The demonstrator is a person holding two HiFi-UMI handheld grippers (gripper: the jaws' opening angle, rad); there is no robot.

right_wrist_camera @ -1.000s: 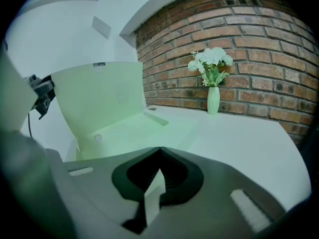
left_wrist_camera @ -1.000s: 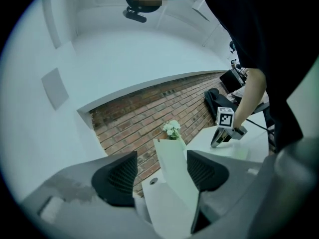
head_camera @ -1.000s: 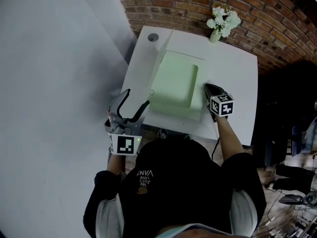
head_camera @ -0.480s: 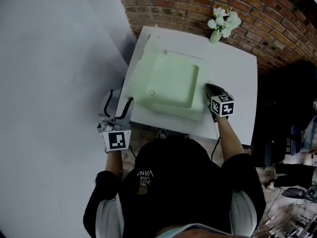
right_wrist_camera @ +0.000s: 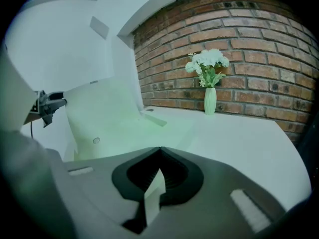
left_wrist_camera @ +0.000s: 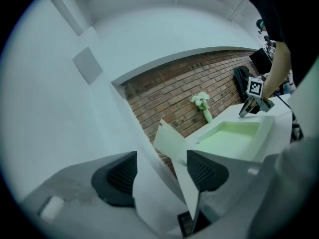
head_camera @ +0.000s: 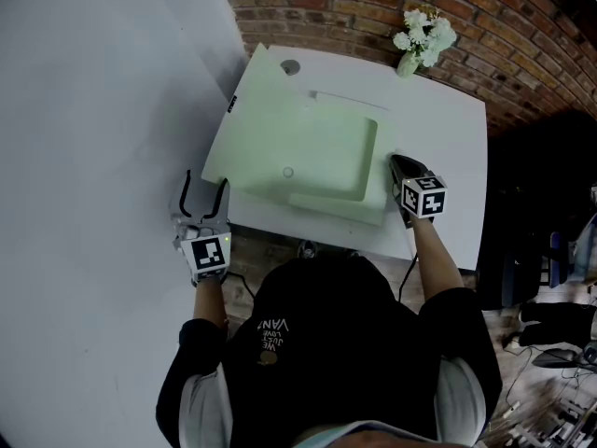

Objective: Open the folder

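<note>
A pale green folder [head_camera: 331, 161] lies on the white table [head_camera: 438, 138] with its cover [head_camera: 266, 143] swung out to the left, past the table's left edge. My left gripper [head_camera: 205, 189] is open just off the cover's near left corner. In the left gripper view the cover's edge [left_wrist_camera: 172, 143] runs between the spread jaws of the left gripper [left_wrist_camera: 162, 173], close to the right pad [left_wrist_camera: 207, 171]. My right gripper [head_camera: 399, 168] is shut on the folder's right edge, and a pale strip [right_wrist_camera: 152, 193] shows pinched between its jaws.
A vase of white flowers [head_camera: 415, 45] stands at the table's far edge against the brick wall [head_camera: 373, 7]. A white wall [head_camera: 93, 110] runs close along the left. A small round fitting [head_camera: 290, 66] sits near the table's far left corner.
The cover has swung from nearly upright down to the left and now overhangs the table's left edge. My left gripper has moved left with it. The right gripper has stayed put.
</note>
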